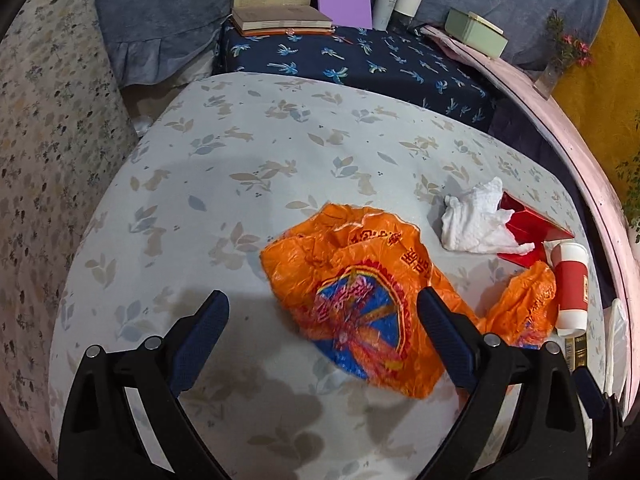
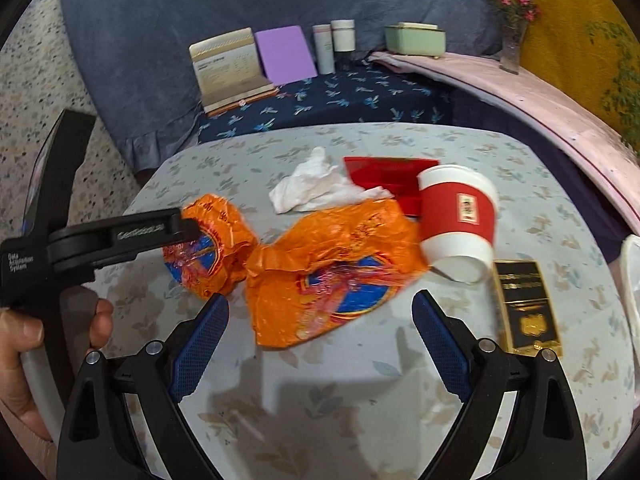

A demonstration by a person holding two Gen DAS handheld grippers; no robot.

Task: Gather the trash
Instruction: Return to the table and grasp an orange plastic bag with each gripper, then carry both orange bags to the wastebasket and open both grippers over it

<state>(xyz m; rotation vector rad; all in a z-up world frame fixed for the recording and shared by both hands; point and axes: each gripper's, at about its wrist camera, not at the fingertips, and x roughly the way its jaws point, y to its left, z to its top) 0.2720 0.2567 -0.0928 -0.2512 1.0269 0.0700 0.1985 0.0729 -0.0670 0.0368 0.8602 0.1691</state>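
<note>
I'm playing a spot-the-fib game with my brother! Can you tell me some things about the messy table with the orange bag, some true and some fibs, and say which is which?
1. The orange plastic bag is crumpled on the table. True.
2. The red and white paper cup stands upright. False: it lies tipped on its side.
3. The right claw is open with nothing in it. True.
4. The white crumpled tissue is inside the cup. False: it lies on the table beside the red box.
5. The left claw is squeezing the bag. False: it is open and holds nothing.
6. A black and gold packet lies near the cup. True.
</note>
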